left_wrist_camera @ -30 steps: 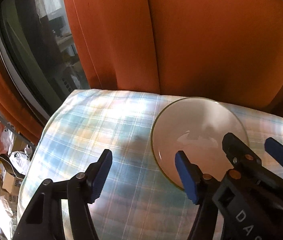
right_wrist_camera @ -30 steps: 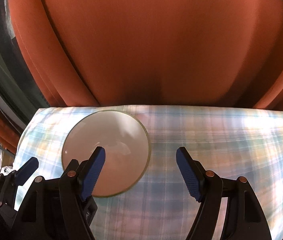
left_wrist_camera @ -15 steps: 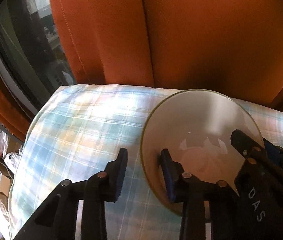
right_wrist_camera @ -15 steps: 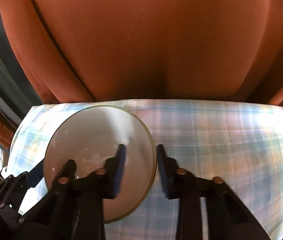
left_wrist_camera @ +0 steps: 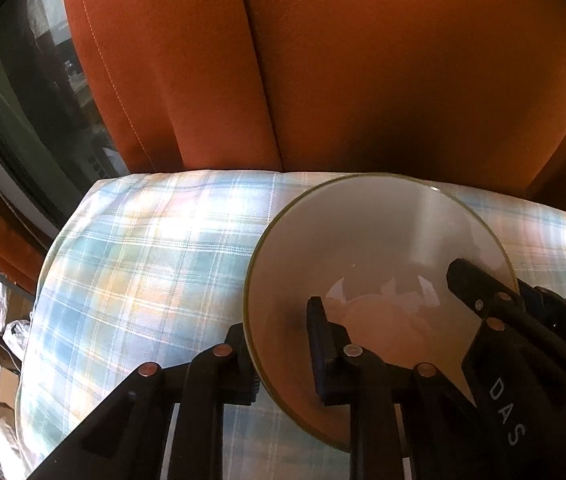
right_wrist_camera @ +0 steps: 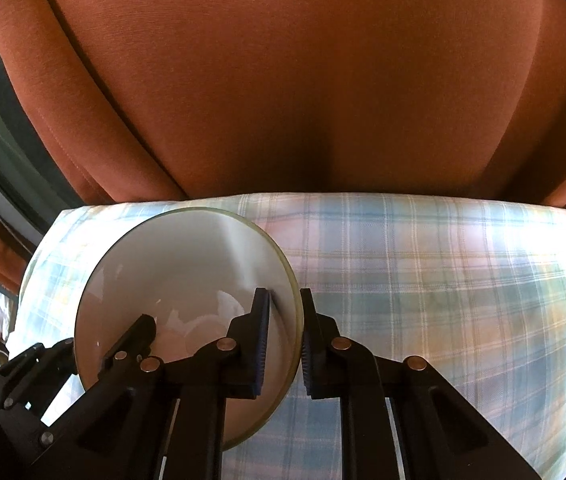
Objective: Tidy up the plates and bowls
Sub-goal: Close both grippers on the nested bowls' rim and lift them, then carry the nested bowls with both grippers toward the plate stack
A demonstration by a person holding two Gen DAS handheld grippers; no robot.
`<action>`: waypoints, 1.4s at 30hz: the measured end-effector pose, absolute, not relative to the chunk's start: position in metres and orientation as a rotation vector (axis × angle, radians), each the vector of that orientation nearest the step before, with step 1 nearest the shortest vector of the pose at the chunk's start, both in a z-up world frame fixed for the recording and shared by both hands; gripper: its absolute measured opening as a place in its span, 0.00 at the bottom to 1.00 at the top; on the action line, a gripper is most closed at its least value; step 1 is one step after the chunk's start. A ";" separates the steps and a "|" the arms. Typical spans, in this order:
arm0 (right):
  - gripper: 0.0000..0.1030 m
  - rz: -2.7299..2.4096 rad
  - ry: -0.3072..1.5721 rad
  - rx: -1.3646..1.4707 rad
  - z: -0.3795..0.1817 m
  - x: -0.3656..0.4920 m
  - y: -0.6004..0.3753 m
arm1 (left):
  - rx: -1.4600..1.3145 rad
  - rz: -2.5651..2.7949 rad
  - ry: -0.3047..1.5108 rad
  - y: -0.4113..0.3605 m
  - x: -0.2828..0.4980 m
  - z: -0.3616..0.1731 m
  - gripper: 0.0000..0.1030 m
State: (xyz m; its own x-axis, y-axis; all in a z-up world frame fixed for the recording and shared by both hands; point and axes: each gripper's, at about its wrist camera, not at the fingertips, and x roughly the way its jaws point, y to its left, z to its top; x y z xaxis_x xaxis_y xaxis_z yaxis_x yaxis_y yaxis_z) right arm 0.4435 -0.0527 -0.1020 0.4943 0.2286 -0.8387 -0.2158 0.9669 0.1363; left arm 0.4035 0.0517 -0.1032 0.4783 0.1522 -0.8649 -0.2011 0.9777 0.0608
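— Behind the desk [right_wrist_camera: 443, 300] with its plaid cloth hangs what?
— An orange curtain [right_wrist_camera: 303, 80].
— And the plate [left_wrist_camera: 383, 248]?
— On the cloth; left gripper [left_wrist_camera: 279, 352] and right gripper [right_wrist_camera: 285, 344] fingers clamp its opposite rims.

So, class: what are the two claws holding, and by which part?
One bowl: left claw grips its left rim, right claw its right rim.

The left tongs [left_wrist_camera: 283, 344] are clamped on the nine o'clock rim of a pale plate [left_wrist_camera: 375, 248], one finger inside, one outside. The right tongs [left_wrist_camera: 495, 300] grip its four o'clock rim. Below lies a plaid cloth [left_wrist_camera: 143, 264]; an orange curtain [left_wrist_camera: 363, 72] hangs behind.
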 end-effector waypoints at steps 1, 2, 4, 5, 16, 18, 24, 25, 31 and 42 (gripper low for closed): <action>0.17 0.270 1.024 0.018 -0.100 0.442 -0.055 | -0.055 0.213 1.051 0.050 0.402 -0.101 0.17; 0.17 0.269 1.026 0.017 -0.098 0.440 -0.057 | -0.055 0.207 1.047 0.050 0.400 -0.100 0.17; 0.17 0.259 1.023 0.007 -0.092 0.434 -0.060 | -0.057 0.200 1.044 0.049 0.397 -0.096 0.17; 0.17 0.257 1.020 0.004 -0.090 0.432 -0.061 | -0.057 0.196 1.040 0.048 0.394 -0.092 0.17; 0.17 0.238 0.967 0.009 -0.045 0.394 -0.062 | -0.059 0.175 0.992 0.050 0.361 -0.049 0.17; 0.17 0.232 0.955 0.012 -0.034 0.384 -0.065 | -0.056 0.169 0.977 0.050 0.352 -0.038 0.18; 0.17 0.216 0.915 0.021 -0.005 0.354 -0.061 | -0.045 0.154 0.943 0.053 0.325 -0.011 0.18; 0.17 0.214 0.910 0.022 -0.002 0.350 -0.060 | -0.043 0.153 0.937 0.053 0.321 -0.007 0.18; 0.17 0.192 0.883 0.031 0.022 0.314 -0.062 | -0.032 0.121 0.914 0.054 0.293 0.014 0.18; 0.17 0.114 0.848 0.053 0.042 0.250 -0.070 | -0.007 0.037 0.874 0.057 0.253 0.027 0.18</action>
State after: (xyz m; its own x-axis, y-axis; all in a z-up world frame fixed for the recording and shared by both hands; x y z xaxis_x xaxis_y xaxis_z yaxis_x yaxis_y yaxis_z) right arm 0.2502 -0.0703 0.0421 0.6562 0.1213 -0.7448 -0.0791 0.9926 0.0920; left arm 0.2526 0.0572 0.0269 0.6409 0.0294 -0.7671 -0.0354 0.9993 0.0087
